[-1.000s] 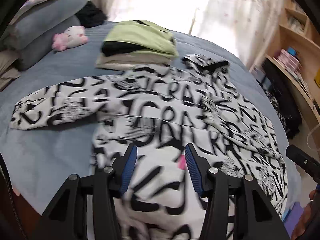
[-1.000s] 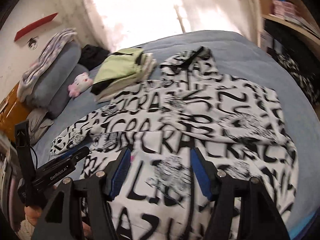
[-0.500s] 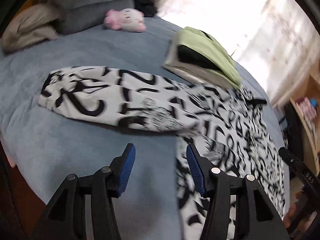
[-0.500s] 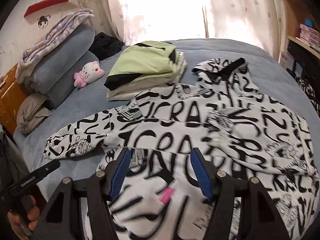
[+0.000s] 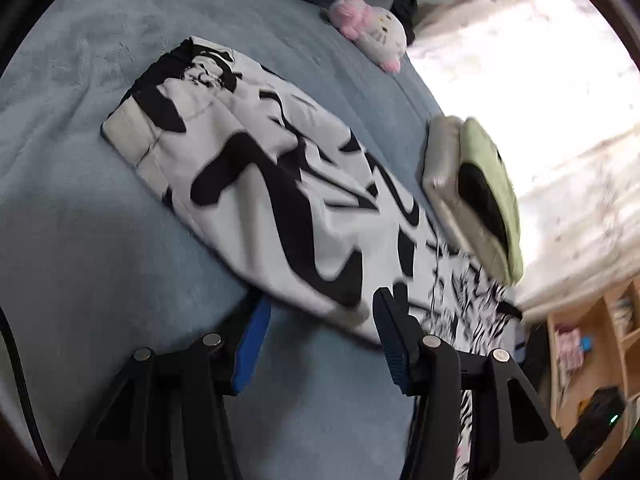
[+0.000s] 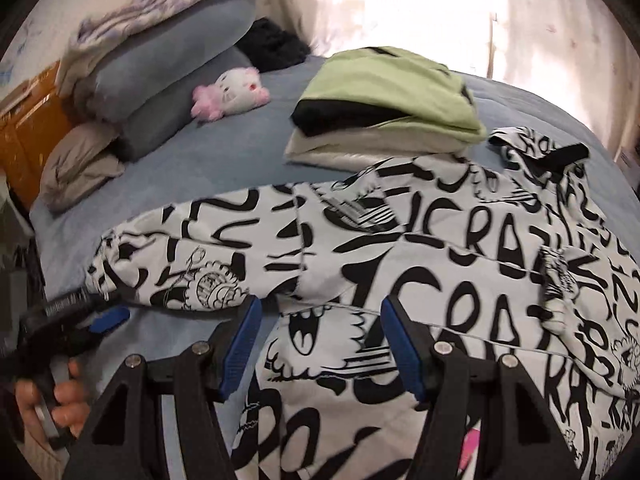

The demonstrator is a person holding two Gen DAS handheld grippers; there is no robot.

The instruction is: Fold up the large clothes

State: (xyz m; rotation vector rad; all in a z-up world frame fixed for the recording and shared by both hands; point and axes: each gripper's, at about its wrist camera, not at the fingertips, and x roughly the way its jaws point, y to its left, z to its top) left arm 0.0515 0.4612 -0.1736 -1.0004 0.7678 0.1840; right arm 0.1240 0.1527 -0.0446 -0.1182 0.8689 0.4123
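A white hoodie with black graffiti print [image 6: 460, 264] lies spread flat on the blue bed. Its left sleeve [image 5: 256, 184] stretches out over the bedspread, cuff toward the pillows. My left gripper [image 5: 318, 316] is open, low over the bed, with the sleeve's near edge between its blue pads; it also shows in the right wrist view [image 6: 100, 316] next to the cuff. My right gripper [image 6: 320, 320] is open and empty above the hoodie's body near the armpit.
A stack of folded clothes with a green one on top [image 6: 384, 108] lies beyond the hoodie. A pink and white plush toy [image 6: 232, 92] and grey pillows [image 6: 160, 64] sit at the bed's head. Wooden shelves [image 5: 592, 360] stand at the right.
My left gripper has swung left and dropped low to the outstretched sleeve. My right gripper has moved left across the hoodie's body toward the armpit. Both stayed open.
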